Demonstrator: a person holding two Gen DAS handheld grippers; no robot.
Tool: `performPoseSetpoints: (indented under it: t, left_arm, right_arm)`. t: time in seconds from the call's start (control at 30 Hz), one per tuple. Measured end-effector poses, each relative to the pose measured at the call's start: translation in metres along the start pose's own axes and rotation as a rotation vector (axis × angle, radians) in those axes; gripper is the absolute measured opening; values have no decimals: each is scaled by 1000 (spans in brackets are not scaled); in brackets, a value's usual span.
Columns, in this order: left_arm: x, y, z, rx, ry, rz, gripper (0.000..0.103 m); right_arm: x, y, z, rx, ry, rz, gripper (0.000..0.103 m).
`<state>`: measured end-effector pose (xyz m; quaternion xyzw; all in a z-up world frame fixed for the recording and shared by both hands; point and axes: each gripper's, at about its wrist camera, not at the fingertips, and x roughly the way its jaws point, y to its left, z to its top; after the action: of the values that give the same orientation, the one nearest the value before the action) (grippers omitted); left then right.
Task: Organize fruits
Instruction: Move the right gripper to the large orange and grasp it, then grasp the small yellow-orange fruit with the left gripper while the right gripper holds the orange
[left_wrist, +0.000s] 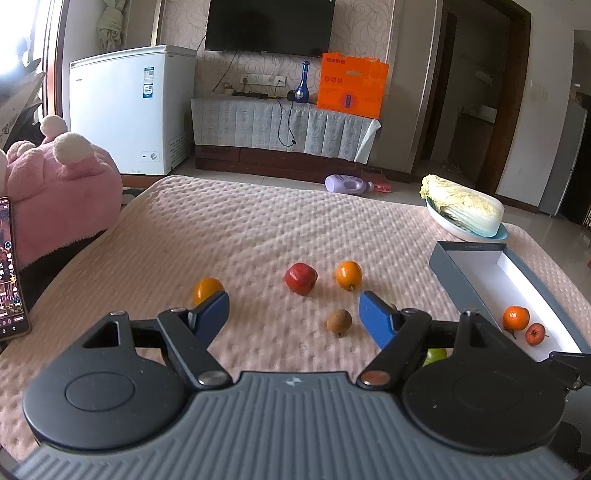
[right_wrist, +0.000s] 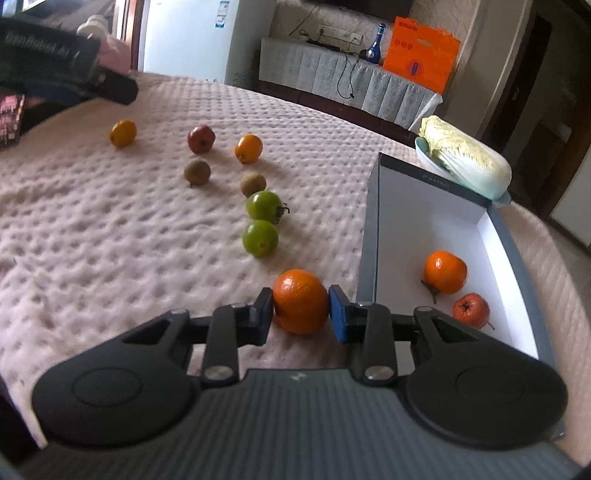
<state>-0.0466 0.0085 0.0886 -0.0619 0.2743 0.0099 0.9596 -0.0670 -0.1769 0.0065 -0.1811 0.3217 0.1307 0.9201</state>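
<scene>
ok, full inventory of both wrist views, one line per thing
orange: 1, orange, between the right gripper's fingers
mandarin: 1, orange, in box
small red fruit: 1, red, in box
box: 1, grey, white inside, right side of the cover
green fruits: 2, green, mid cover
brown fruits: 2, brown, mid cover
small oranges: 2, orange, far cover
red apple: 1, red, far cover
cabbage: 1, pale, on dish behind box
phone: 1, screen lit, left edge
left gripper: open, empty
right gripper: shut on orange
</scene>
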Motion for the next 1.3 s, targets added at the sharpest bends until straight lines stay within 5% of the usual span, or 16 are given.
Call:
performPoseSetpoints:
  t: [0.2,0.33,0.53,0.9,1.07,1.3]
  left_arm:
    - [2,2,0,2,2,12,81]
    - [5,9,2,-4,0,30,81]
    - [21,25,4,-18,24,86,81]
    - [92,42,1,45,97,184,81]
    - [114,53,-1,30,125,178,64]
    - [128,59,-5,26,140,176,59]
  right_arm:
    - [-5,-11,5,101,-18,72,34]
    - [-22,-7,11,147,-122,182,34]
    - [-3,4,12,141,-23,208,34]
    - [1,8,9,120,1,218,34]
    - [6,7,10,124,19,222,34]
    - [10,10,13,122,21,218,33]
